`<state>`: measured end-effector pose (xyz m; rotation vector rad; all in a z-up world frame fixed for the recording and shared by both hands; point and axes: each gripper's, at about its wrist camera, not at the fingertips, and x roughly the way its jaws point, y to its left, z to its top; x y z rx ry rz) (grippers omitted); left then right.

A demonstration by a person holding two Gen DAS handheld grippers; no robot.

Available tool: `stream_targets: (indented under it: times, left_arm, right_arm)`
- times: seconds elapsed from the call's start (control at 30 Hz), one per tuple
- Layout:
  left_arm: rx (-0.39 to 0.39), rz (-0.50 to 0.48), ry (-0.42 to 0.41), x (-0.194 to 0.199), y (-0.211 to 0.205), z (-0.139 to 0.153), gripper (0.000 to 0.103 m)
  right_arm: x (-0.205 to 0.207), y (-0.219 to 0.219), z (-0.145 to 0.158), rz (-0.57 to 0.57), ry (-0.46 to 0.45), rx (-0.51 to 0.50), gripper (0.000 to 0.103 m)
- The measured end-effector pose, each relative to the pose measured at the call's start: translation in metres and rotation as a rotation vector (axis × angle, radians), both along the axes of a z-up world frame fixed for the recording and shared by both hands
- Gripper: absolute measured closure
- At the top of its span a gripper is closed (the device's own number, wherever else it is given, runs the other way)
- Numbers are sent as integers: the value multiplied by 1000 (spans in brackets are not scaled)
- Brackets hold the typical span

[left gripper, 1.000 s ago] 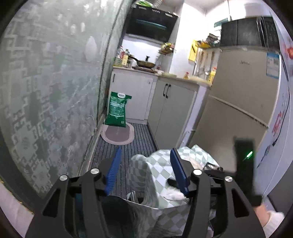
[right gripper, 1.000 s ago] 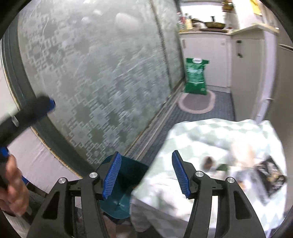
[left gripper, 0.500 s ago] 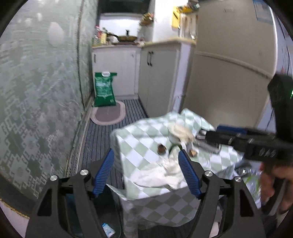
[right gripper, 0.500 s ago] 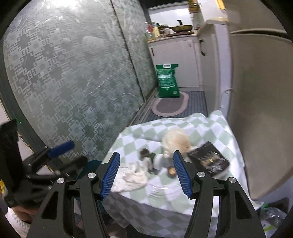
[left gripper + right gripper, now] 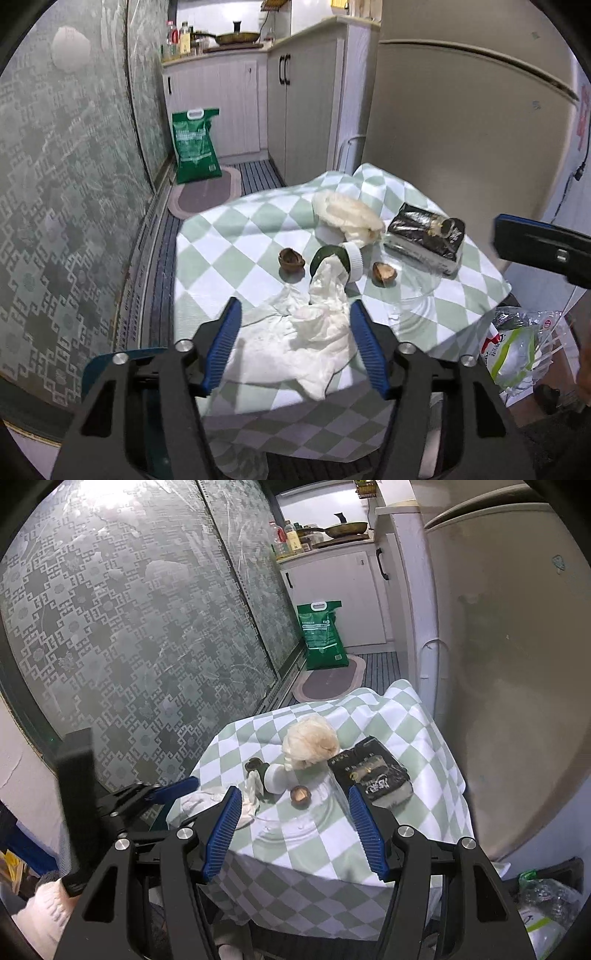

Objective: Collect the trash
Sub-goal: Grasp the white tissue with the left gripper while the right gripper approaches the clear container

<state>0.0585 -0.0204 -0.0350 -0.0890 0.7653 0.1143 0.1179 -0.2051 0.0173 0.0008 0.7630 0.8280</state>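
The left gripper (image 5: pixel 295 341), jaws closing with nothing pinched, hangs over the crumpled white tissue (image 5: pixel 295 332) at the near left corner of the small table under a green-and-white checked cloth (image 5: pixel 229 243); the tissue lies between the blue fingers in that view. The right gripper (image 5: pixel 295 823) stands apart and empty above a clear plate (image 5: pixel 295 823). Beyond lie a green bottle with white cap (image 5: pixel 349 262), two brown nutshell halves (image 5: pixel 291 257), a cream crumpled wad (image 5: pixel 349 216) and, far right, a black foil packet (image 5: pixel 424 236). A patterned glass door (image 5: pixel 129 627) runs left; a beige refrigerator (image 5: pixel 461 129) stands right; a green sack (image 5: pixel 194 142) sits far down the kitchen aisle.
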Motion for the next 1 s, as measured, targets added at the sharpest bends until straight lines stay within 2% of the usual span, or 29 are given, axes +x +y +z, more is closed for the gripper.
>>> stream_targets:
  times: [0.1,0.23,0.3,0.37,0.47,0.77,1.0]
  left_arm:
    - [-27,-4,21,6,1,-5,53]
    - [-23,-10,44,10,-3,-8,66]
    - [-24,-15,47,12,-6,-9,74]
    - [-24,-19,47,12,-8,-9,87]
    - [-17,-13,38,10,-9,-6,96]
    - [-44,4,-19,0,-1,10,98]
    - [-58,-31,-79,-11,-4,29,98]
  right_arm:
    - [-1,-4,0,6,1,-1,42]
    - [1,-10,-3,7,12,0,42]
    - [2,-13,-5,6,28,9,42]
    - [4,-13,-9,7,49,16,42]
    - [5,-9,-14,12,71,15,42]
    - [5,8,-28,35,134,9,42]
    - [18,13,-41,6,232,50,42]
